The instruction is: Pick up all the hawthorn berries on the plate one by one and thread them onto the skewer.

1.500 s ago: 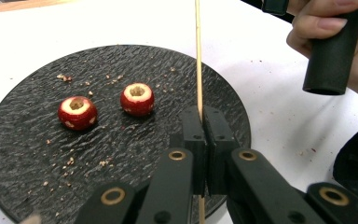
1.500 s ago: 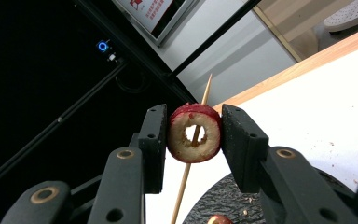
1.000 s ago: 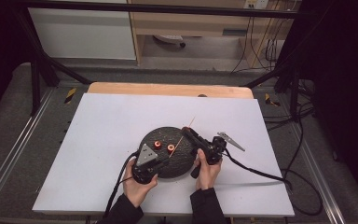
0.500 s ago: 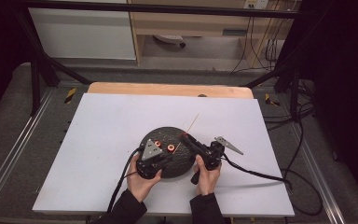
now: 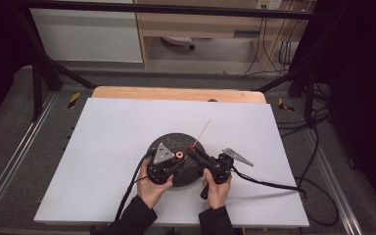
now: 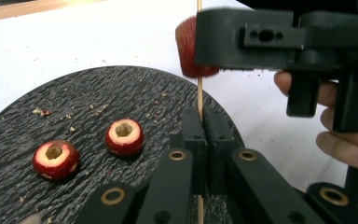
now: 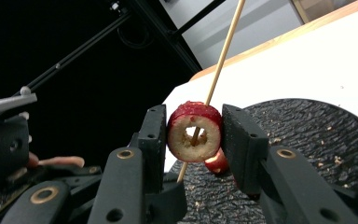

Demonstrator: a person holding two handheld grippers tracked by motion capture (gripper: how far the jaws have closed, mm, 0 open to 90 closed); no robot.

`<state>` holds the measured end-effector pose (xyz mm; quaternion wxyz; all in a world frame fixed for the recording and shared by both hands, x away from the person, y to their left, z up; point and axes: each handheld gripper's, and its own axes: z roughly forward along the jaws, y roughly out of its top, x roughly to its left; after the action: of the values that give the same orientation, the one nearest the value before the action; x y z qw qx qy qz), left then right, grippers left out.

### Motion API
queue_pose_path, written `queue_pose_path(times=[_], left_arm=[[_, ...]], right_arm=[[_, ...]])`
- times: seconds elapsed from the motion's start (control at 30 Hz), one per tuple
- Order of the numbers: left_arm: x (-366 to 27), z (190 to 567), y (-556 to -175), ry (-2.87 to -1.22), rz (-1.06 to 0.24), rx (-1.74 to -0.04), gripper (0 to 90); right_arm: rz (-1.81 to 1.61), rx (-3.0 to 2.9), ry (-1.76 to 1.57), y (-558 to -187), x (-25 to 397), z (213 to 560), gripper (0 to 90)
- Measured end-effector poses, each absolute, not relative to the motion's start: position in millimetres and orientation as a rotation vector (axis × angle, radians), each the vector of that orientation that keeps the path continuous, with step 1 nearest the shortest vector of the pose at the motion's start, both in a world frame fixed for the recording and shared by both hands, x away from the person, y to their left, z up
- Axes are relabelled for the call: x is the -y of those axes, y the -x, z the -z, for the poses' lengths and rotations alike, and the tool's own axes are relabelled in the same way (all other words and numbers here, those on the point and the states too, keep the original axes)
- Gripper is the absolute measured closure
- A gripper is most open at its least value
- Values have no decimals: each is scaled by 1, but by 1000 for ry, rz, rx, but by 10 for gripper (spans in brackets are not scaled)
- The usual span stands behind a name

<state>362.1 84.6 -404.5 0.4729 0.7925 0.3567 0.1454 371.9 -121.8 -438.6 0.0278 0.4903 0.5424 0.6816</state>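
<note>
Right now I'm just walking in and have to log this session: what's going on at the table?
A person works two handheld grippers over a black round plate. The left gripper is shut on a thin wooden skewer, holding it upright. The right gripper is shut on a cored red fruit, and the skewer passes through its hole, so the fruit is being threaded on. Two more cored fruits lie on the plate, with crumbs around them.

black gripper (image 6: 200, 140) with brass screws, black cables, dark sleeves
</note>
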Motion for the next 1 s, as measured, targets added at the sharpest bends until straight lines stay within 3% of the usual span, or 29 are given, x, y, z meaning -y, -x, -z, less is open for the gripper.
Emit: queue_pose_path(times=[0.43, 1.0], left_arm=[[-86, 407, -362, -1951, -351, -859, 883], [-147, 417, -347, -1977, -363, -906, 883]], right_arm=[[-2082, -1717, -1514, -369, 121, 440, 604], [-1809, -1974, -1414, -379, 134, 432, 131]])
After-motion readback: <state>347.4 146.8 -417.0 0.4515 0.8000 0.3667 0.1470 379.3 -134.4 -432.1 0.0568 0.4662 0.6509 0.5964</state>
